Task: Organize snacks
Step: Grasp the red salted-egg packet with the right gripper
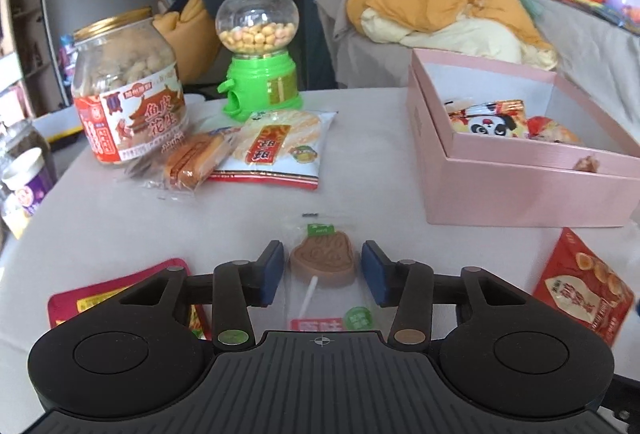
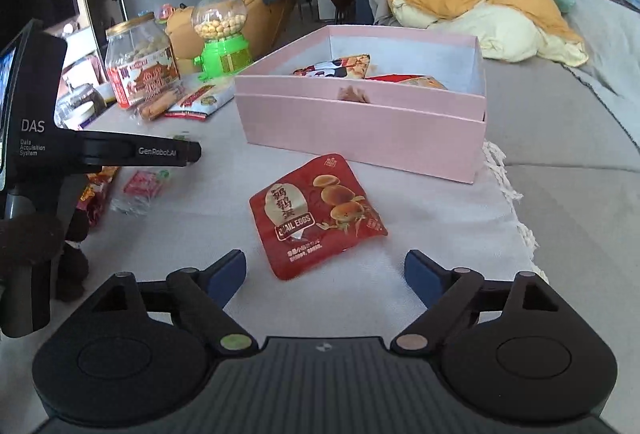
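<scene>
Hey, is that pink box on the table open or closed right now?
Open. The pink box has no lid on top, and snack packets show inside it in both views.

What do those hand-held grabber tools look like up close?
Both are matte black plastic. The left gripper and right gripper each have two jointed black fingers tipped with blue pads, two round discs on a ribbed body, and small green and tan dots at the pivots. From the side, white lettering reads DAS and GenRobot.AI.

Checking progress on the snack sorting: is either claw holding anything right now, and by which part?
Nothing is held. The left claw is open around the lollipop without touching it; the right claw is open near the quail egg packet.
</scene>
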Tool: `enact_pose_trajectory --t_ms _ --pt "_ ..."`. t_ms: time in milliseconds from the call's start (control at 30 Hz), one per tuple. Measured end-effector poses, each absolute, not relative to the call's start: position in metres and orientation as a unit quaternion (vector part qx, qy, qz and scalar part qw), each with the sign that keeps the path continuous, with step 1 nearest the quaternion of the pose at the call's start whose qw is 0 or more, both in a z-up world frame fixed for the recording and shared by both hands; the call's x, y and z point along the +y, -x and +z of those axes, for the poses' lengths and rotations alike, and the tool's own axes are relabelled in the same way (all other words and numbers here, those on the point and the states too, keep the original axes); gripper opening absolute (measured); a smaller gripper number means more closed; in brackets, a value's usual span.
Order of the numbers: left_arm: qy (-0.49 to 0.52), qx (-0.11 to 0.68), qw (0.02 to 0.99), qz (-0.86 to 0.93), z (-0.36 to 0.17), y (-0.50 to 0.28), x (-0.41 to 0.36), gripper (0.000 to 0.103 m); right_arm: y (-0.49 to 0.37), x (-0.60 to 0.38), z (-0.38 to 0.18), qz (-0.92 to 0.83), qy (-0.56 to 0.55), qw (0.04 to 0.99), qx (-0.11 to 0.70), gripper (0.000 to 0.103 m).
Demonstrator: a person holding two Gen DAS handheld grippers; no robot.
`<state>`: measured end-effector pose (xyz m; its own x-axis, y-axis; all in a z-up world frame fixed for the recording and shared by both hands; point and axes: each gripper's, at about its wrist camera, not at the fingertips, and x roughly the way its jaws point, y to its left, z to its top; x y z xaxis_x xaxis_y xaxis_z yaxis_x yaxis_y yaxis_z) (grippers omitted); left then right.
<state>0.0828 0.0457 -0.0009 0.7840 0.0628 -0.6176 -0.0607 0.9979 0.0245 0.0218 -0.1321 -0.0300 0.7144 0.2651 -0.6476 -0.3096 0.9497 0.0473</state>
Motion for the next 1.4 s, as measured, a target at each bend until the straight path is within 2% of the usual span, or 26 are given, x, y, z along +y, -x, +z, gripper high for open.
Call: enact_pose_trajectory --t_ms 200,333,633,833,867,900,933,1000,1400 --pt "-0.011 0.319 0.947 0.025 -0.001 -0.074 0.042 0.042 -0.023 -0.128 -0.031 0.144 0.047 0.926 0.347 0.089" --pt "-0.034 0.320 0.947 0.011 -0.001 -0.067 0.033 0.043 -0.028 -0.128 -0.031 0.128 0.049 0.927 0.350 0.090" --pt "-0.019 0.325 0.945 -0.008 -0.001 -0.042 0.035 0.043 -0.077 -0.122 -0.026 0.122 0.048 0.918 0.375 0.092" --pt "-0.027 0.325 0.945 -0.008 -0.001 -0.042 0.033 0.043 -0.086 -0.110 -0.030 0.125 0.073 0.924 0.353 0.096" --pt "-0.026 0.325 0.945 -0.008 -0.001 -0.042 0.033 0.043 -0.086 -0.110 -0.030 0.128 0.073 0.925 0.351 0.095" --pt "-0.026 0.325 0.945 -0.009 -0.001 -0.042 0.033 0.043 -0.085 -0.110 -0.030 0.133 0.071 0.925 0.349 0.090" --pt "-0.026 0.325 0.945 -0.009 -0.001 -0.042 0.033 0.043 -0.083 -0.111 -0.029 0.142 0.068 0.924 0.347 0.081" --pt "-0.028 0.324 0.945 -0.009 -0.001 -0.041 0.033 0.043 -0.078 -0.112 -0.028 0.151 0.068 0.926 0.340 0.073" --pt "-0.026 0.324 0.946 -0.015 -0.001 -0.040 0.035 0.043 -0.061 -0.121 -0.029 0.150 0.047 0.927 0.340 0.072"
